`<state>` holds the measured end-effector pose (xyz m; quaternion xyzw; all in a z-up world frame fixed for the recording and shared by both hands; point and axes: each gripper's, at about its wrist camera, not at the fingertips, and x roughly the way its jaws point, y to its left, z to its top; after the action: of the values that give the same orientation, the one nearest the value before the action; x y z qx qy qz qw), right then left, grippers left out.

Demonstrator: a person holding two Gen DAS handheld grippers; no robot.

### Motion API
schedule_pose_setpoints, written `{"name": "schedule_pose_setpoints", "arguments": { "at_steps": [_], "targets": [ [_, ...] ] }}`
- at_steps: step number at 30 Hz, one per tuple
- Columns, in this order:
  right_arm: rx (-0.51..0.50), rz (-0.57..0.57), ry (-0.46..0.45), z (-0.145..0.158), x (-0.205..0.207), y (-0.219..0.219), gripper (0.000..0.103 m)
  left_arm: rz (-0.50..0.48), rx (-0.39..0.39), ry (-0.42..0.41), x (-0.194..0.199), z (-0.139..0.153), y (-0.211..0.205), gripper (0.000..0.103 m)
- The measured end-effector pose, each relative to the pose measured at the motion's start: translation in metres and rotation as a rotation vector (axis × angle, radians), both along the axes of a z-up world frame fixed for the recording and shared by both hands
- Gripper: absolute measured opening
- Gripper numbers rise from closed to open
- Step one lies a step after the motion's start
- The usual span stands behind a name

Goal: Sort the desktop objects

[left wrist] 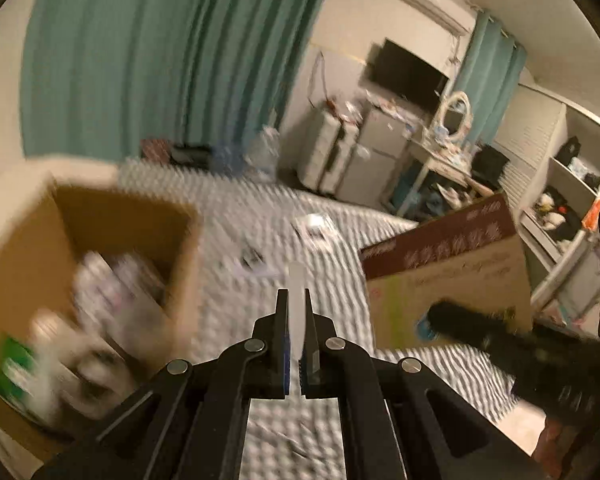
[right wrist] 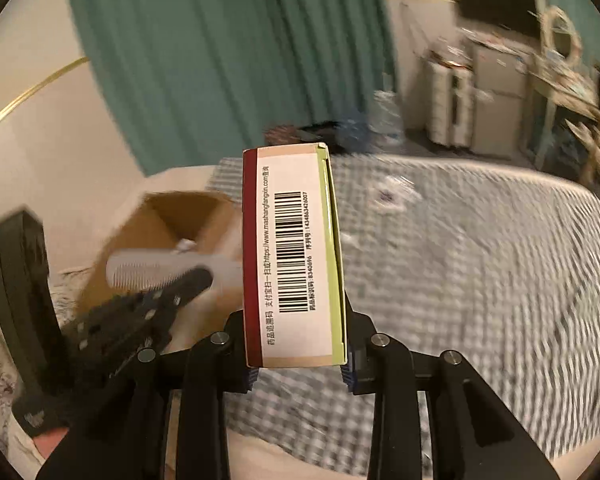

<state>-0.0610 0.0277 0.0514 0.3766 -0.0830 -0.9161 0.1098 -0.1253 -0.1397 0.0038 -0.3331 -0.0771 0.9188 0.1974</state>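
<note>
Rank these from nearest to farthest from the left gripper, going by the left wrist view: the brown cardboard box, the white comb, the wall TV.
1. White comb: clamped edge-on in the left gripper, dead centre.
2. Brown cardboard box: open, just to its left on the checked bedspread.
3. Wall TV: far across the room, upper right.

Both wrist views look forward, slightly down over the checked bedspread point(left wrist: 260, 216) — sharing the brown cardboard box point(right wrist: 168, 216) at frame left, teal curtain point(left wrist: 148, 48) above.
</note>
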Motion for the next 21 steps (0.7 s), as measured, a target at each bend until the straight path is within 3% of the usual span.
{"name": "schedule_pose_setpoints", "arguments": {
  "at_steps": [2, 5, 10, 13, 14, 15, 16, 17, 18, 19, 21],
  "targets": [
    [-0.038, 0.051, -0.008, 0.01, -0.021, -0.026, 0.03, 0.035, -0.025, 0.008, -0.013, 0.015, -0.023, 0.002],
    [-0.058, 0.108, -0.03, 0.012, -0.051, -0.063, 0.03, 0.102, -0.146, -0.003, -0.03, 0.019, -0.056, 0.002],
    [-0.07, 0.169, -0.151, -0.018, -0.1, -0.115, 0.031, 0.178, -0.195, -0.081, -0.047, -0.011, -0.109, 0.002],
    [-0.102, 0.16, -0.19, -0.03, -0.12, -0.125, 0.043, 0.194, -0.238, -0.134, -0.053, -0.036, -0.126, 0.004],
    [-0.107, 0.157, -0.197, -0.031, -0.125, -0.128, 0.059, 0.199, -0.259, -0.143, -0.055, -0.041, -0.128, 0.011],
    [-0.107, 0.144, -0.181, -0.028, -0.127, -0.125, 0.066, 0.201, -0.277, -0.153, -0.056, -0.046, -0.128, 0.017],
    [-0.102, 0.139, -0.155, -0.024, -0.126, -0.121, 0.066, 0.2, -0.289, -0.159, -0.056, -0.05, -0.128, 0.042],
    [-0.094, 0.135, -0.132, -0.021, -0.122, -0.119, 0.066, 0.211, -0.308, -0.161, -0.055, -0.053, -0.13, 0.078],
    [-0.081, 0.124, -0.105, -0.017, -0.118, -0.113, 0.066, 0.229, -0.324, -0.152, -0.049, -0.055, -0.128, 0.09],
    [-0.059, 0.103, -0.077, -0.013, -0.112, -0.103, 0.067, 0.251, -0.335, -0.119, -0.045, -0.054, -0.126, 0.097],
    [-0.011, 0.056, -0.01, -0.006, -0.098, -0.077, 0.072, 0.247, -0.327, -0.082, -0.036, -0.05, -0.12, 0.097]
  ]
}}
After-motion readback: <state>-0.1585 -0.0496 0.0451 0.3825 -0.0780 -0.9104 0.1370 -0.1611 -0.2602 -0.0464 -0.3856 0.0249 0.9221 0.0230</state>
